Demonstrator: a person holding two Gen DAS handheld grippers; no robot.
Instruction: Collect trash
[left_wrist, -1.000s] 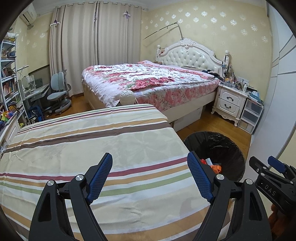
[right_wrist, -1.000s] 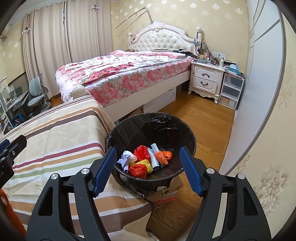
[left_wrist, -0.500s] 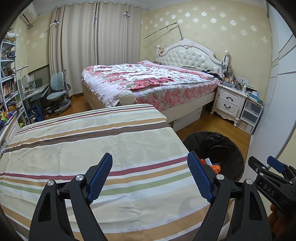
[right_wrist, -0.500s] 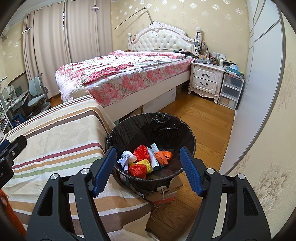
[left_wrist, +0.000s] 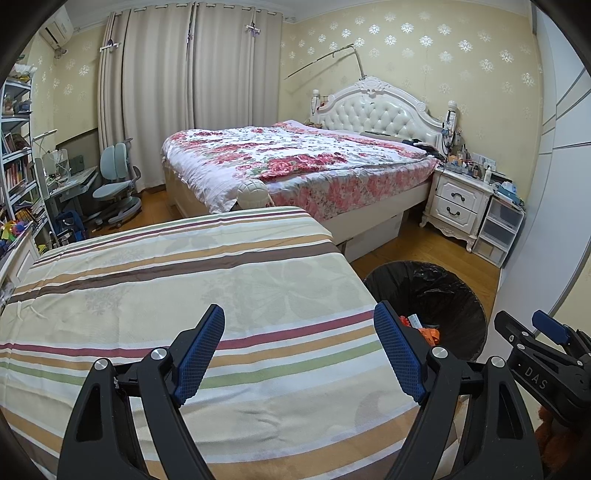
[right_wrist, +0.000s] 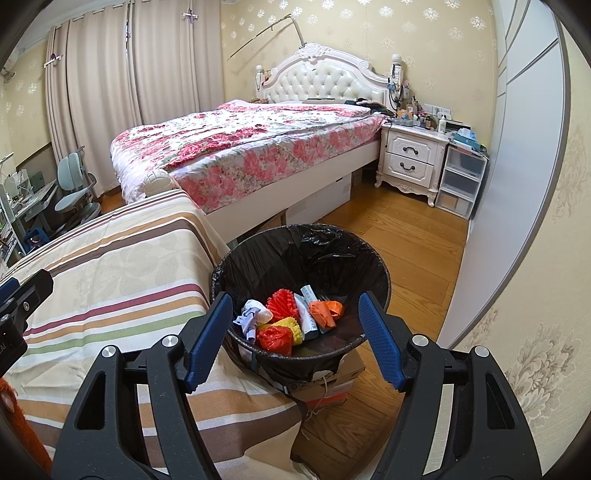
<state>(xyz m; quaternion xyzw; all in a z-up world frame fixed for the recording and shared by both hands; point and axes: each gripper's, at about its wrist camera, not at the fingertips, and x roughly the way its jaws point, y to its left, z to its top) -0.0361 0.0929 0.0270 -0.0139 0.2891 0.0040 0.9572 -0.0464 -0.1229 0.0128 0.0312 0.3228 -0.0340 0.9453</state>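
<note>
A round bin lined with a black bag (right_wrist: 306, 254) stands on the wood floor beside the striped bed. Inside lie several pieces of trash (right_wrist: 291, 321): red, orange, yellow and white scraps. My right gripper (right_wrist: 295, 338) is open and empty, held just above the bin's near rim. My left gripper (left_wrist: 299, 352) is open and empty above the striped sheet (left_wrist: 184, 288). The bin also shows in the left wrist view (left_wrist: 439, 291), right of the bed, with the right gripper's body (left_wrist: 543, 365) beside it.
A large bed with a floral cover (left_wrist: 295, 162) stands behind. A white nightstand (right_wrist: 413, 162) and plastic drawers (right_wrist: 460, 181) stand by the right wall. A desk chair (left_wrist: 114, 184), desk and bookshelf are at the far left. A cardboard box (right_wrist: 325, 387) sits under the bin.
</note>
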